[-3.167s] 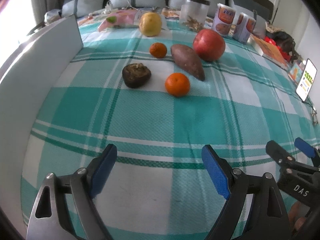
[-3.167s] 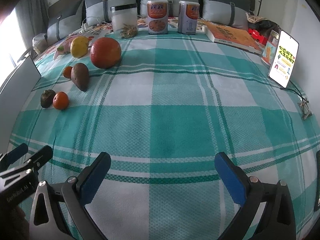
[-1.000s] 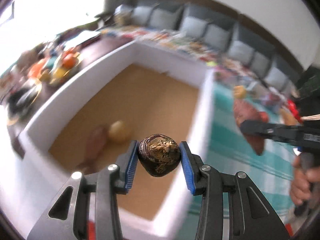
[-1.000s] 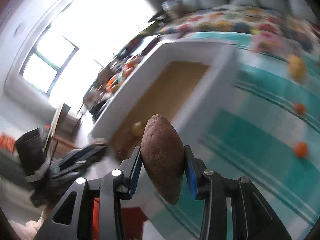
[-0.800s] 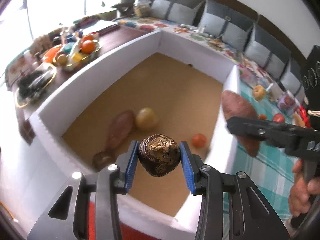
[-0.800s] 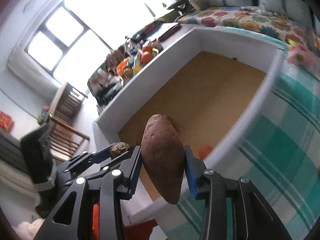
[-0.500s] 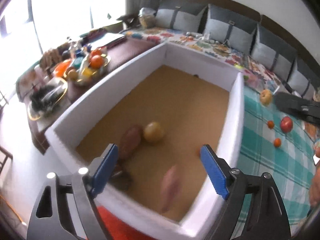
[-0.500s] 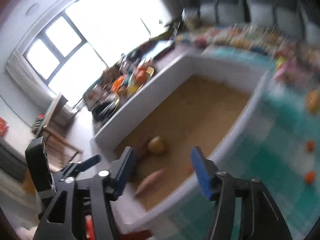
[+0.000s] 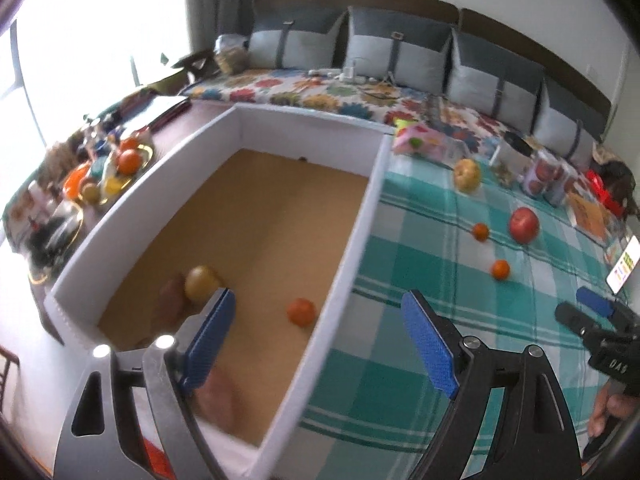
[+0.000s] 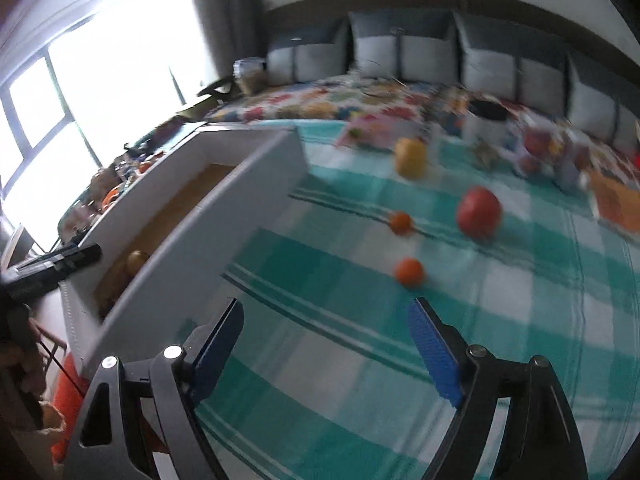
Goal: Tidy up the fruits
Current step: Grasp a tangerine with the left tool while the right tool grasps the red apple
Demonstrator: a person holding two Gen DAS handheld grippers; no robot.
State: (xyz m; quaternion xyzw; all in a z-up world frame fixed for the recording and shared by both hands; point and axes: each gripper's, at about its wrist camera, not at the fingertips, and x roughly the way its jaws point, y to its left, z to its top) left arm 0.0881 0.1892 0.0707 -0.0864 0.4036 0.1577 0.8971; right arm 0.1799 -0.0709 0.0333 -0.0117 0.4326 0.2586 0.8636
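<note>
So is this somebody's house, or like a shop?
Most likely a home, probably a living room. A row of grey cushions lines the back wall, a checked green cloth covers the table, and fruit such as a red apple lies beside a white box.

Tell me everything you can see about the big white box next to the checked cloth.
The white box is a large open rectangular container with thin, upright white walls, perhaps foam board, and a flat brown floor that looks like cardboard. It stands with one long wall along the edge of the teal checked cloth. Inside lie a small orange fruit, a yellowish round fruit and blurred brownish pieces near the close end. Neither gripper touches it.
</note>
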